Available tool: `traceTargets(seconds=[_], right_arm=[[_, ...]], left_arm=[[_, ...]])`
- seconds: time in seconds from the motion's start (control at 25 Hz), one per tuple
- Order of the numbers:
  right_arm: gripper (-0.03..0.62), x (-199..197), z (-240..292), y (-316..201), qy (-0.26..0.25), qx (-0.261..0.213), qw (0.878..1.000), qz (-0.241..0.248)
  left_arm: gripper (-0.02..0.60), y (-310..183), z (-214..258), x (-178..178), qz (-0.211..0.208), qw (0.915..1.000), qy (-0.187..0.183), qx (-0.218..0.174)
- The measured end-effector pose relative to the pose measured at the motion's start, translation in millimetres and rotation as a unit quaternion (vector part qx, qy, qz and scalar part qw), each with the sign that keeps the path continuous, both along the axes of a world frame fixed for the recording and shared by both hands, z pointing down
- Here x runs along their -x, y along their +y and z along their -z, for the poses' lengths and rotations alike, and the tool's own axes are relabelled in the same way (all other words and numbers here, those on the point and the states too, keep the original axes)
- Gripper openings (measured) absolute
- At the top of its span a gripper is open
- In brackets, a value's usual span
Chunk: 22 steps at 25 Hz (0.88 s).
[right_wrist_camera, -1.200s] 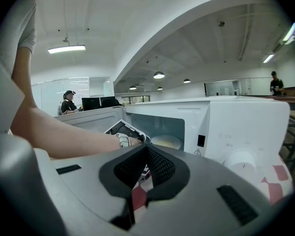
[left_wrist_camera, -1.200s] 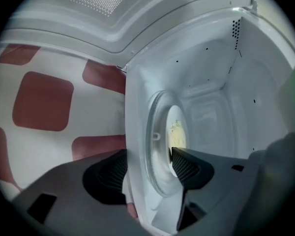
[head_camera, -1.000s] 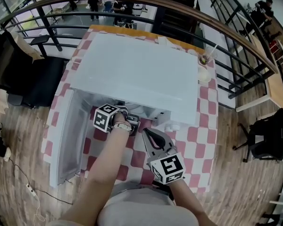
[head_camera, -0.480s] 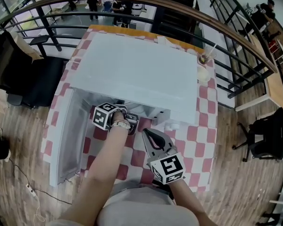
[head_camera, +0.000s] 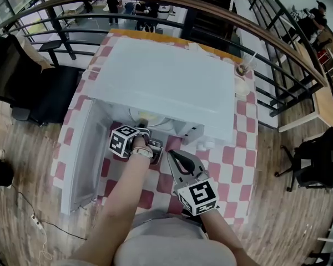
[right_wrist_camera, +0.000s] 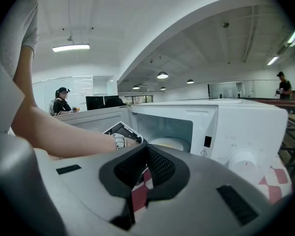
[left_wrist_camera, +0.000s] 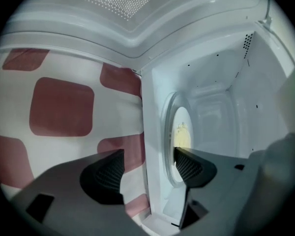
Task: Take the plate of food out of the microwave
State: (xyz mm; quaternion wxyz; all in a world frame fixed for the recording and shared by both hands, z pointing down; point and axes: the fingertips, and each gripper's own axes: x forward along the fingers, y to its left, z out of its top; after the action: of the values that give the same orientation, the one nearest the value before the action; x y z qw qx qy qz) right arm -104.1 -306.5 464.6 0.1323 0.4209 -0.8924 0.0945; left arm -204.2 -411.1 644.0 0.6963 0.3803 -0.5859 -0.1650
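Observation:
A white microwave (head_camera: 166,85) stands on a red-and-white checked tablecloth, with its door (head_camera: 80,159) swung open to the left. Inside, on the glass turntable, sits a white plate (left_wrist_camera: 179,136) of yellowish food; its rim (head_camera: 150,118) shows in the head view. My left gripper (head_camera: 143,128) is at the microwave's mouth. Its jaws (left_wrist_camera: 148,156) are wide open, with nothing gripped between them, and the plate lies just ahead. My right gripper (head_camera: 175,157) hovers in front of the microwave, a little to the right, and is shut (right_wrist_camera: 146,149) and empty.
A cup with a straw (head_camera: 243,69) and a small bowl (head_camera: 240,87) stand on the table (head_camera: 238,154) right of the microwave. The control panel and knob (right_wrist_camera: 243,161) face my right gripper. A curved railing (head_camera: 277,43) runs behind the table, and a black chair (head_camera: 39,93) stands to the left.
The plate's rim now shows in the microwave's mouth in the head view. My left gripper has shifted slightly towards me. The right gripper has hardly moved.

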Motion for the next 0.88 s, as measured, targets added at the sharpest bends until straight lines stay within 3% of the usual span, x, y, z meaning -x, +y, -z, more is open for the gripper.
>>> traceTargets(seconds=[0.48,0.88], right_arm=[[0.026,0.4,1.3,7.6,0.003,-0.002,1.000,0.002],[0.026,-7.6,0.0,1.2,-0.001,-0.002,1.000,-0.014]], left_arm=[[0.322,-10.9,1.0,-0.9,-0.011,0.9997,-0.003,-0.022],[0.170,-9.2,11.1,-4.4,-0.032,0.9988,0.000,-0.037]])
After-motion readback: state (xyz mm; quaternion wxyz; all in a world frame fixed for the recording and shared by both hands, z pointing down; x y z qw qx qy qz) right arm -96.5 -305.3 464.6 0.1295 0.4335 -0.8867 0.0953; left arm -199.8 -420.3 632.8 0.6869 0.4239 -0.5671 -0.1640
